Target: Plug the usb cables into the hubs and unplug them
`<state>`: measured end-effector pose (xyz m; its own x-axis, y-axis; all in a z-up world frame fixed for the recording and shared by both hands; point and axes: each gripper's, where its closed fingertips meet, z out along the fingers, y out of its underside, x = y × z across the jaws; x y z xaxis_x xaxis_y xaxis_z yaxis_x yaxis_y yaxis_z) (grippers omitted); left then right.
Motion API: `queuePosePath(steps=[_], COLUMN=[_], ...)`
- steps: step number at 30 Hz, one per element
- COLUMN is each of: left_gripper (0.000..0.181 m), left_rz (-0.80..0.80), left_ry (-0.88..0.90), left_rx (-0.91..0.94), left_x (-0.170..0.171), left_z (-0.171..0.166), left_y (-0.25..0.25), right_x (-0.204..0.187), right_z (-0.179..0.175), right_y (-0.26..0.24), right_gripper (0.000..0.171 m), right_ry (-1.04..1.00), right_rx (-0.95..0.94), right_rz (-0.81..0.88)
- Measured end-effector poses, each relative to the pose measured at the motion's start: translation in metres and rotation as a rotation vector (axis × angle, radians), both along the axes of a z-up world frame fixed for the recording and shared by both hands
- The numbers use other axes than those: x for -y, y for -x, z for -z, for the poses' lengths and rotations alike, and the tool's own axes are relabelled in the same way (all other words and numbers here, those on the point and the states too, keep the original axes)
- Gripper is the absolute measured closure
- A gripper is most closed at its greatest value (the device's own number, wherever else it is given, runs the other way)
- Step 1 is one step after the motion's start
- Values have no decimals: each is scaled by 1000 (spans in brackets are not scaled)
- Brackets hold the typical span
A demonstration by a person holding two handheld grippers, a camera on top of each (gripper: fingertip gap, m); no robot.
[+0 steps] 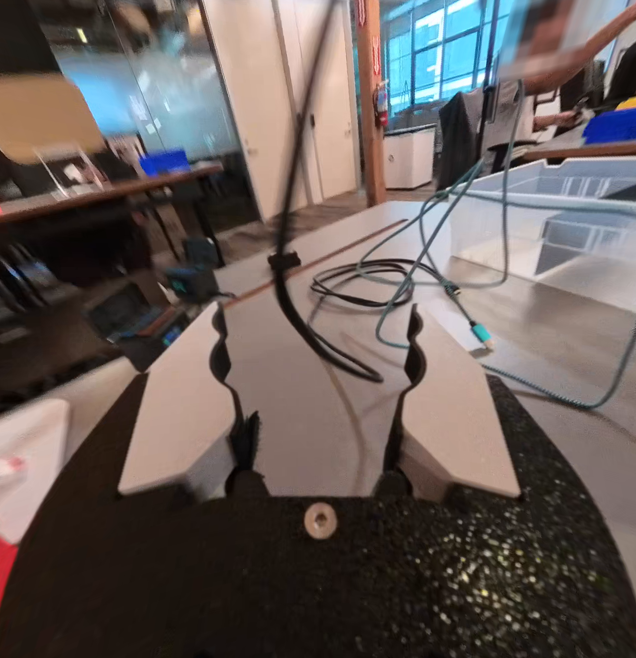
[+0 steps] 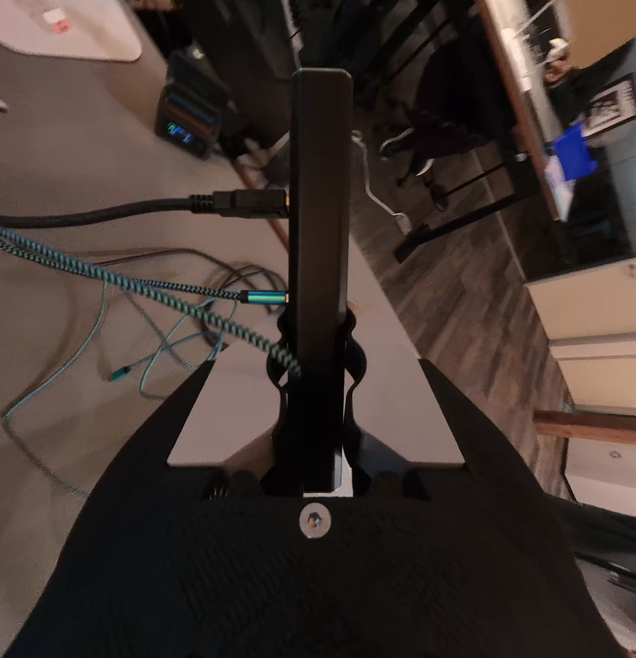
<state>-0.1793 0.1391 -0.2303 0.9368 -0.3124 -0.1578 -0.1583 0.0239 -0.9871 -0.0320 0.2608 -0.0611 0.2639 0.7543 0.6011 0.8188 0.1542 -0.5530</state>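
Observation:
My right gripper (image 2: 318, 320) is shut on a long black USB hub (image 2: 321, 178) and holds it up above the table. A black plug (image 2: 252, 203) and a teal plug (image 2: 266, 296) sit in the hub's left side. A second teal braided cable (image 2: 238, 331) runs past the left finger. My left gripper (image 1: 318, 313) is open and empty, low over the grey table (image 1: 523, 338). A thick black cable (image 1: 291, 178) hangs down in front of it. A loose teal USB connector (image 1: 482, 336) lies to its right. The raised hub appears blurred at the top right of the left wrist view (image 1: 558, 35).
Thin black and teal cables (image 1: 373, 281) lie coiled on the table. A clear plastic bin (image 1: 558, 213) stands at the right. A small black device with a lit display (image 2: 188, 131) sits near the table's edge, and also shows in the left wrist view (image 1: 191, 281). People sit at far desks.

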Motion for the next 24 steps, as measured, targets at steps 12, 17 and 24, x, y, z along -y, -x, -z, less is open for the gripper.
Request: queuePosePath(steps=[12, 17, 24], left_gripper=[181, 181, 181], left_rz=[480, 971, 1239], left_ry=[640, 735, 702], left_rx=[111, 91, 116], left_x=[25, 96, 135], left_z=[79, 71, 61], left_y=[-60, -112, -137], right_x=[13, 14, 11], right_z=[137, 199, 250], right_y=[4, -4, -7], right_gripper=[146, 146, 146], right_ry=[186, 288, 353], right_rx=[166, 284, 336], right_rz=[-31, -11, 35])
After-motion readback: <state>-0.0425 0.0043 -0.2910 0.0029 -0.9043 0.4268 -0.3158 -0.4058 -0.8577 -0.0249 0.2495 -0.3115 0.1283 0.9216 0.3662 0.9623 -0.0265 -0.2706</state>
